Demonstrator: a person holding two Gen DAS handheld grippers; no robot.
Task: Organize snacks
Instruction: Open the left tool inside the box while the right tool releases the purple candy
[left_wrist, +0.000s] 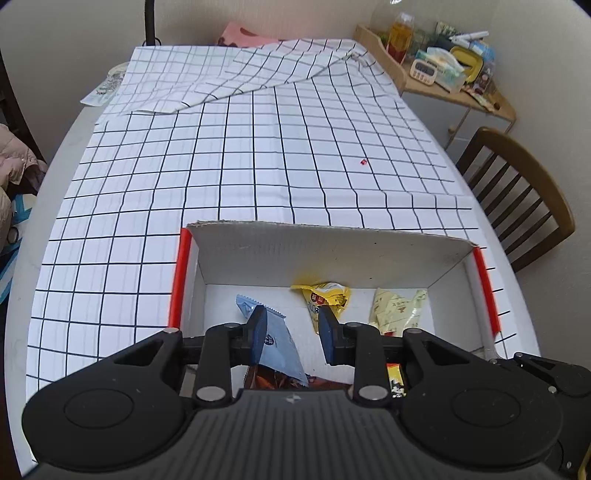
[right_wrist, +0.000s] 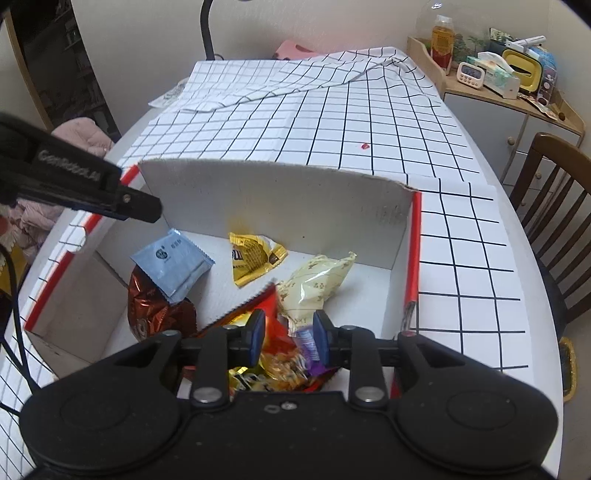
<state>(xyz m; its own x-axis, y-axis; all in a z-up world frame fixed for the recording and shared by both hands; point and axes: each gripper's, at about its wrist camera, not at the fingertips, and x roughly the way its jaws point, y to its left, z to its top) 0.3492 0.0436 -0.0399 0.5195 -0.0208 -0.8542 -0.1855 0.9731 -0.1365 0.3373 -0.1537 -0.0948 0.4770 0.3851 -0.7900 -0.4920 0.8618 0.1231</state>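
A white cardboard box (left_wrist: 325, 254) with red edges sits on the checked tablecloth and holds several snack packets. A light blue packet (left_wrist: 277, 343), a yellow packet (left_wrist: 327, 297) and a pale cream packet (left_wrist: 397, 306) lie inside. My left gripper (left_wrist: 293, 334) is open above the box, empty, over the blue packet. In the right wrist view the box (right_wrist: 280, 195) holds the blue packet (right_wrist: 173, 262), a brown foil packet (right_wrist: 155, 310), the yellow packet (right_wrist: 253, 258), the cream packet (right_wrist: 314, 284) and an orange-red packet (right_wrist: 273, 321). My right gripper (right_wrist: 288, 336) is open just above the orange-red and cream packets.
The left gripper's body (right_wrist: 74, 177) reaches in over the box's left side. A wooden chair (left_wrist: 517, 192) stands at the table's right. A side shelf (left_wrist: 443, 70) with bottles and clutter is at the back right. A small red scrap (left_wrist: 364, 161) lies on the cloth.
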